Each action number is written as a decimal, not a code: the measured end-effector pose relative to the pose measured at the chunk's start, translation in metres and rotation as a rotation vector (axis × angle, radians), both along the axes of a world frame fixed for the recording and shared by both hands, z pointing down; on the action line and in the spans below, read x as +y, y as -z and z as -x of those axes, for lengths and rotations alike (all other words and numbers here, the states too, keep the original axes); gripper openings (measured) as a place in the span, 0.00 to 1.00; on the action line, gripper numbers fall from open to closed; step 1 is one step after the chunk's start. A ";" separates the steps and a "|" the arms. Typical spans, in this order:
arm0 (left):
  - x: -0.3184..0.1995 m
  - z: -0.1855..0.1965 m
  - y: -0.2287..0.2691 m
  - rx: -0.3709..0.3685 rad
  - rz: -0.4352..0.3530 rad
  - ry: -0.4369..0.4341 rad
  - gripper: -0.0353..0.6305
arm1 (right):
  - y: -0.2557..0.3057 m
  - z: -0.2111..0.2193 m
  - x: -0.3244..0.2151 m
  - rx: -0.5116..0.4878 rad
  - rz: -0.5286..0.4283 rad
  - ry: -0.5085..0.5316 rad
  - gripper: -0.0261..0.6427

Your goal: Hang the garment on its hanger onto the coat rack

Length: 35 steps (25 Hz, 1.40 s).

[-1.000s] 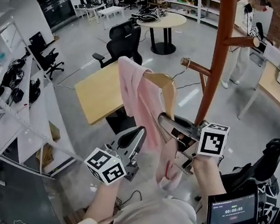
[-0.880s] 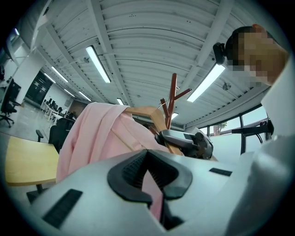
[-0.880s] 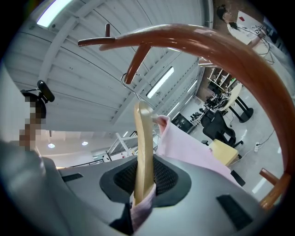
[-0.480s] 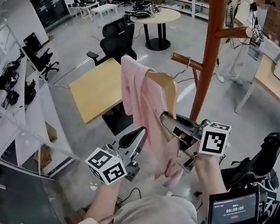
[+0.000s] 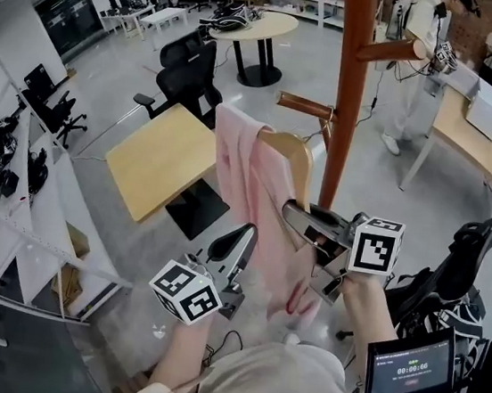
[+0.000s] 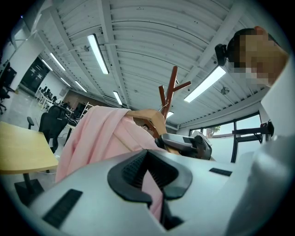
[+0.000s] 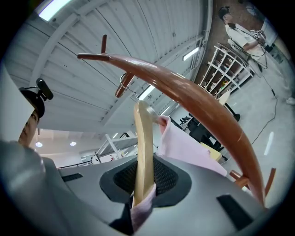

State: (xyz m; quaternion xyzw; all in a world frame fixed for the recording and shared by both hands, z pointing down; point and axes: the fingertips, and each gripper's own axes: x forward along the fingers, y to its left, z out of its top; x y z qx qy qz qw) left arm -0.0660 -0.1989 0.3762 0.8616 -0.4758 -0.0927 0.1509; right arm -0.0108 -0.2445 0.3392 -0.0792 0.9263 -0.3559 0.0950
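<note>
Our right gripper (image 5: 294, 215) (image 7: 141, 197) has its jaws pressed onto the lower part of the wooden hanger (image 5: 293, 151) (image 7: 143, 147), with a fold of pink cloth caught in the same pinch, as the right gripper view shows. Our left gripper (image 5: 239, 238) (image 6: 152, 196) sits lower and to the left. Its jaws are drawn nearly together on a strip of the pink garment (image 5: 250, 181) (image 6: 94, 136) (image 7: 184, 146) that runs through the narrow slit between them. The garment drapes over the hanger's shoulder, and its hem falls between the two grippers. From the top of the hanger the metal hook (image 5: 329, 116) (image 7: 124, 82) rises to a short side peg (image 5: 301, 105) of the reddish-brown coat rack (image 5: 349, 79) (image 6: 170, 91) (image 7: 203, 103) and loops over it close to the pole. We cannot tell whether the hanger's weight rests on the peg. The rack's pole stands just behind the hanger, with another peg branching off higher up on the right. Beyond it on the grey floor we see a pale wooden table (image 5: 154, 159) to the left, a black office chair (image 5: 187, 74) behind that, and a round table (image 5: 251, 25) further back. A person (image 5: 415, 56) stands by a long desk at the upper right. A small screen (image 5: 408, 372) sits low at our right.
</note>
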 end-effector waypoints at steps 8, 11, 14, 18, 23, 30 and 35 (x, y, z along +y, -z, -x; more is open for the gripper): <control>-0.009 -0.013 -0.011 0.022 0.025 -0.041 0.06 | -0.007 -0.014 -0.009 0.063 -0.039 -0.033 0.12; -0.012 -0.018 -0.013 0.022 0.026 -0.060 0.06 | -0.010 -0.021 -0.013 0.079 -0.053 -0.040 0.12; -0.015 -0.024 -0.015 0.028 0.030 -0.078 0.06 | -0.012 -0.026 -0.016 0.076 -0.055 -0.040 0.12; -0.018 -0.036 -0.020 0.032 0.038 -0.105 0.06 | -0.014 -0.032 -0.018 0.062 -0.052 -0.040 0.12; -0.021 -0.048 -0.023 0.044 0.047 -0.134 0.06 | -0.014 -0.035 -0.020 0.039 -0.051 -0.051 0.12; -0.021 -0.066 -0.025 0.042 0.054 -0.185 0.06 | -0.011 -0.041 -0.016 -0.010 -0.050 -0.055 0.12; -0.019 -0.073 -0.026 0.036 0.053 -0.216 0.06 | -0.009 -0.046 -0.014 -0.020 -0.085 -0.073 0.15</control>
